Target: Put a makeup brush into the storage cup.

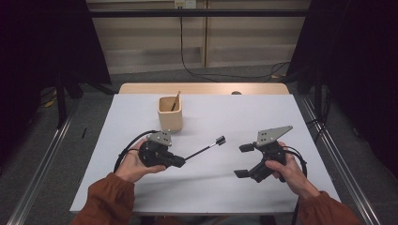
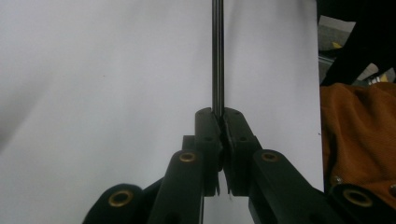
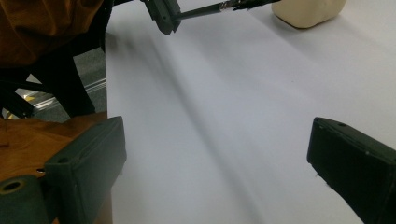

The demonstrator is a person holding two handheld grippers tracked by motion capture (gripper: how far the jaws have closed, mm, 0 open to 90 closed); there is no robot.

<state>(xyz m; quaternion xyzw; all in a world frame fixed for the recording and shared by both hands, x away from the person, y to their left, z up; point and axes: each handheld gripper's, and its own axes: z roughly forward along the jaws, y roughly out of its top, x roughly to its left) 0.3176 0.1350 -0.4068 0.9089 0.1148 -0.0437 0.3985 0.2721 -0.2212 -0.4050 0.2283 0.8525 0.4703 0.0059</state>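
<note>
Partly cut off, brush [image 2: 217, 51] handle vanishes inside left claw [image 2: 219, 116]

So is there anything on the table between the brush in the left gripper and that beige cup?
Nothing visible. The left gripper holds the brush over bare table, and the cup stands apart behind it.

Light: dim room; the white table [image 1: 263, 117] is the brightest area, lit from above.
Shadows: soft streaks on the table's near side.
Surroundings: left and right sides nearly black.
Sharpness: the high view is slightly soft; close jaws blur in both gripper views.
</note>
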